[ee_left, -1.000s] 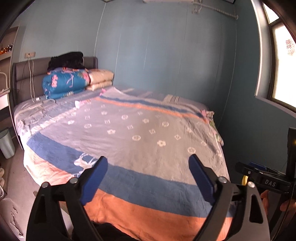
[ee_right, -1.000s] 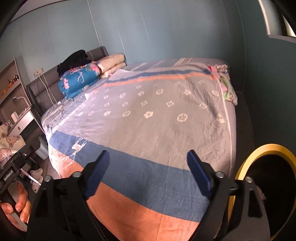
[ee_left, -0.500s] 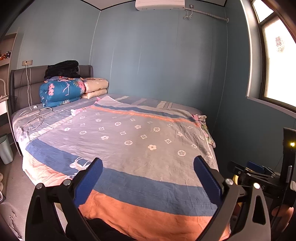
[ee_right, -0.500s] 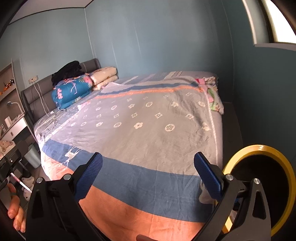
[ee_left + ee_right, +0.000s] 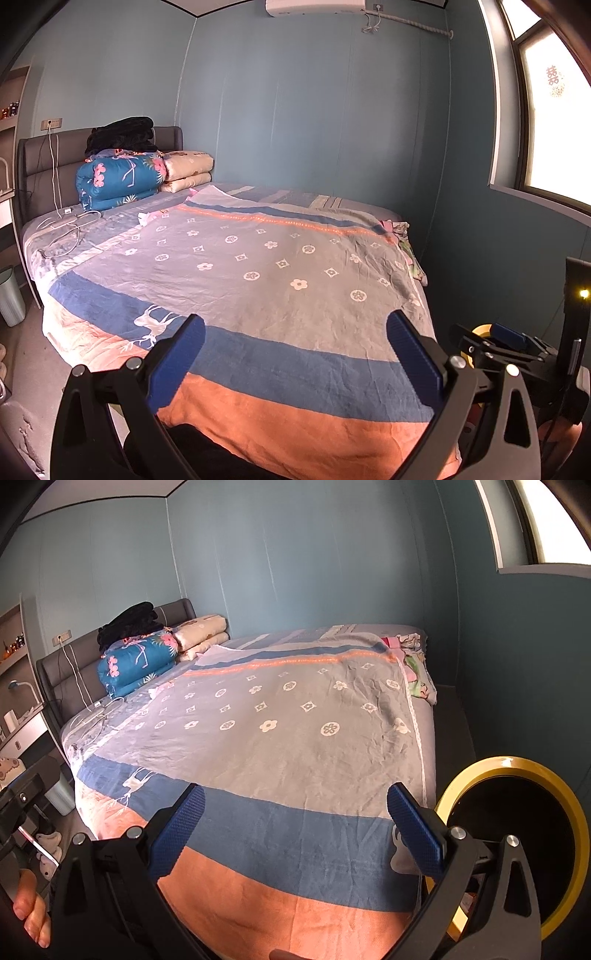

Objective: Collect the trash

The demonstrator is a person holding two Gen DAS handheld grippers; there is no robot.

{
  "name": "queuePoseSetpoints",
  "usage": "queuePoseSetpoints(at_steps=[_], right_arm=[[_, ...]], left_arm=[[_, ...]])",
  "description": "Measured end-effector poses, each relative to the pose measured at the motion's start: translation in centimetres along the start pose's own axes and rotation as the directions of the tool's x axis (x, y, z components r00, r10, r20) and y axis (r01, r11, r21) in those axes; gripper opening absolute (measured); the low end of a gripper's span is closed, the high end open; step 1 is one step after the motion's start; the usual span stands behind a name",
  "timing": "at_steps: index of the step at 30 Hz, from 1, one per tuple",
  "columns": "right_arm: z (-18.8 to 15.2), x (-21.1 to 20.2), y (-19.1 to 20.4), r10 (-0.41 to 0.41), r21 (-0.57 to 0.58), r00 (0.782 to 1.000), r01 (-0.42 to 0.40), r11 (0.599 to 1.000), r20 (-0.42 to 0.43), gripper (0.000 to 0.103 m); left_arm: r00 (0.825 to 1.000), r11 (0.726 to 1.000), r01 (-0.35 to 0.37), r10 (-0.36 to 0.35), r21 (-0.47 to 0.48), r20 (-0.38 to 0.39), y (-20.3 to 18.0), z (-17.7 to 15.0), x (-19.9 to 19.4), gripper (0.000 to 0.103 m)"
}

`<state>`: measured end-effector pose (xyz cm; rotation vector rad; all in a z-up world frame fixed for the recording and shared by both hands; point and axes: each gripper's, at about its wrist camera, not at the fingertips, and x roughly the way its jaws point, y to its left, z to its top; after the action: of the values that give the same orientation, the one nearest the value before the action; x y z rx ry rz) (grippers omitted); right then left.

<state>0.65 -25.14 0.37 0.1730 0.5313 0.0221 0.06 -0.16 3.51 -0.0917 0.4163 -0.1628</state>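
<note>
My left gripper is open and empty above the foot of the bed. My right gripper is open too, nothing between its blue pads, over the same bed end. A small white and pink crumpled scrap lies far up the quilt near the folded bedding; it also shows in the right wrist view as a scrap. A yellow-rimmed black bin stands on the floor just right of my right gripper. A white scrap shows behind that gripper's right finger, by the bin's rim.
Folded quilts and dark clothes are stacked at the headboard. White charger cables lie on the bed's left side. A pale ribbed bin stands on the floor at left. Crumpled cloth sits at the bed's far right edge.
Both views have drawn back from the bed and tipped up, so more wall and the air conditioner show. Both pairs of jaws stand slightly wider. The yellow bin shows more fully.
</note>
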Motion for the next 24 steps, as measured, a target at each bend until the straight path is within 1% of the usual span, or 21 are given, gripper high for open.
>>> queuePoseSetpoints(at_steps=[7, 24], right_arm=[[-0.17, 0.54, -0.19, -0.002, 0.007, 1.0, 0.002, 1.0, -0.022, 0.095], [-0.62, 0.73, -0.39, -0.003, 0.01, 0.999, 0.003, 1.0, -0.037, 0.095]], left_arm=[[1.0, 1.0, -0.001, 0.001, 0.0, -0.005, 0.03, 0.01, 0.11, 0.095], [1.0, 1.0, 0.005, -0.005, 0.001, -0.007, -0.13, 0.02, 0.14, 0.095]])
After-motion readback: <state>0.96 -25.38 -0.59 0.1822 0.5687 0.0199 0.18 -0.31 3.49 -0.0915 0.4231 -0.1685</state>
